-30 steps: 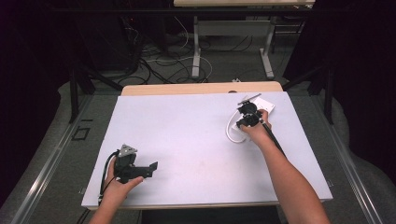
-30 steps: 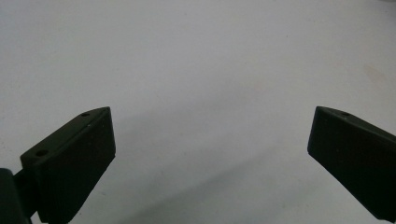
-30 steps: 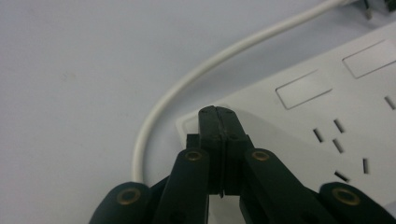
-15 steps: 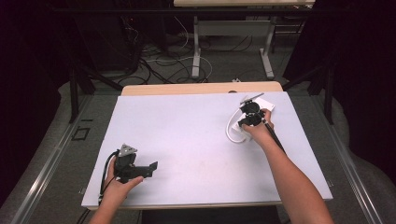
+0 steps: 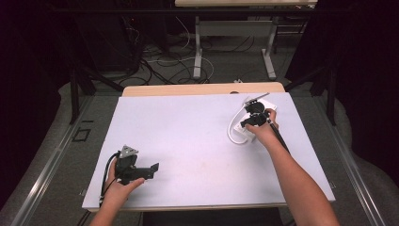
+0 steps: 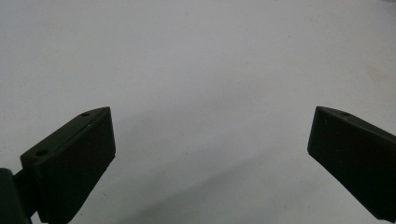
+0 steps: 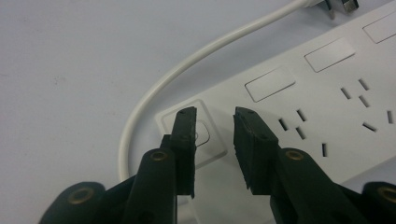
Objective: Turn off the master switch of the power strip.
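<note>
Your right gripper [image 7: 214, 140] hangs over the end of the white power strip [image 7: 327, 107], jaws a little apart and gripping nothing. The risk here is a slip: the strip is smooth and light, so a push from one jaw tip would likely slide it across the surface [image 5: 188, 136] rather than work the square rocker switch [image 7: 198, 137]. Its white cord [image 7: 187, 70] loops from the lower left of the right gripper view up to the plug at the upper right, and could snag a jaw.

The switch sits just behind the left-hand jaw in that view, partly hidden, with the slot sockets off to the right. In the high view the strip lies at the right of centre, under your right hand [image 5: 261, 129].

Your left gripper [image 5: 134, 169] rests at the lower left, jaws wide apart over bare surface, well apart from the strip.
</note>
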`<state>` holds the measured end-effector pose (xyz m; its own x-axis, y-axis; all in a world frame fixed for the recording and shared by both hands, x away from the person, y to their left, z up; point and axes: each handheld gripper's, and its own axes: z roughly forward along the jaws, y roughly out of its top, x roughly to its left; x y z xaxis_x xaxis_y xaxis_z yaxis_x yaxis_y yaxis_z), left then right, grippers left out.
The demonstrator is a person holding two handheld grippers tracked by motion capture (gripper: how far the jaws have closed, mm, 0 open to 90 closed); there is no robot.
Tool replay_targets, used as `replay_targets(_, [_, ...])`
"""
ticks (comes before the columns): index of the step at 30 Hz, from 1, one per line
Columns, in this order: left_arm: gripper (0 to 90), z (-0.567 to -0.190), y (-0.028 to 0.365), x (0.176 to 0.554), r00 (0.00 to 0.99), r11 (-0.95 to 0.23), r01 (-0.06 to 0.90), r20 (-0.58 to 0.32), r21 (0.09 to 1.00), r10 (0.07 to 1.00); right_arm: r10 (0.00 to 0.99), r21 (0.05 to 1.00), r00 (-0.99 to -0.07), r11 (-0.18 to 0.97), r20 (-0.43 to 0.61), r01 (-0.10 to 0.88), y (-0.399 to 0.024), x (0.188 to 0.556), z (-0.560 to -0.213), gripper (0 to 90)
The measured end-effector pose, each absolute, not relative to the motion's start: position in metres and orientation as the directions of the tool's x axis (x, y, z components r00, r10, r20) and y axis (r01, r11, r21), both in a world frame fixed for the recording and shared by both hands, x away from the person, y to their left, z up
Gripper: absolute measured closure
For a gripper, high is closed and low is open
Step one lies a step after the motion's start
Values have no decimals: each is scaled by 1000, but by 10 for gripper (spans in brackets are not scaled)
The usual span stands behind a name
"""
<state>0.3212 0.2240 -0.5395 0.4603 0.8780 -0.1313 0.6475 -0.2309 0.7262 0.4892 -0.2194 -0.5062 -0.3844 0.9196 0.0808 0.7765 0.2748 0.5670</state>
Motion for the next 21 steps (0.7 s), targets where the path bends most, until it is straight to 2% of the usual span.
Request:
replay_targets(6, [9,-540,223,321,457,-225,648,-135,728,879,925,570,-363,238,115,786,-220,490,-504,537])
replay_targets(21, [8,-539,223,321,457,-227,649,-134,727,879,938,584,-328,205,111,785,-225,490,-504,304])
